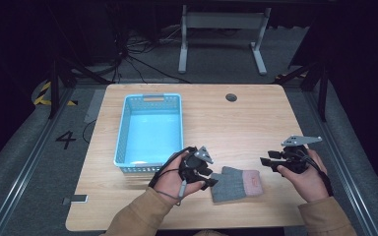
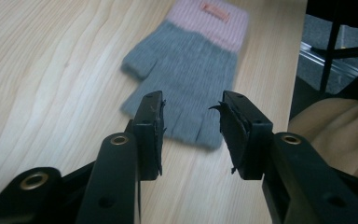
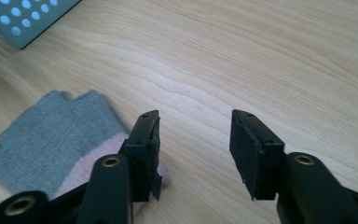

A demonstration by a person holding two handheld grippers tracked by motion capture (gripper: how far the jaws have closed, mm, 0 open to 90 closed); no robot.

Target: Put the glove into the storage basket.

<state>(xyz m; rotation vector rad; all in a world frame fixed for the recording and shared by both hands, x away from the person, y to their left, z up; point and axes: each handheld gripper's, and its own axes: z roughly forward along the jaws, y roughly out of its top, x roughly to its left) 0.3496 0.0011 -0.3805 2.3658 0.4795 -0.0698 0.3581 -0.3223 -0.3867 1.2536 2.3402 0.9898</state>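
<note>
We saw a blue basket (image 1: 149,129) standing on the left half of the wooden table (image 1: 256,118), its long side running away from us, with something small and pale lying at its near end that was too blurred for us to make out. Just in front of its near right corner was our left hand, holding the left tongs (image 1: 210,178) low over the table and pointed toward the right. Its jaws stood apart with nothing between them; in the left gripper view they framed the finger end of the glove (image 2: 186,84), which lay flat on the wood beyond the tips, so the pads were not touching it.

The glove (image 1: 237,185) was a grey fingerless one with a pink cuff and a small label on that cuff. It lay near the front edge of the table, between the two hands, its finger end toward the left tongs and its cuff toward the right.

Farther right, our right hand held the right tongs (image 1: 267,161) a little away from the cuff, pointed left. Its jaws were wide apart and held nothing; in the right gripper view bare wood showed between them, and the glove's (image 3: 51,135) cuff lay beside and below the left jaw.
</note>
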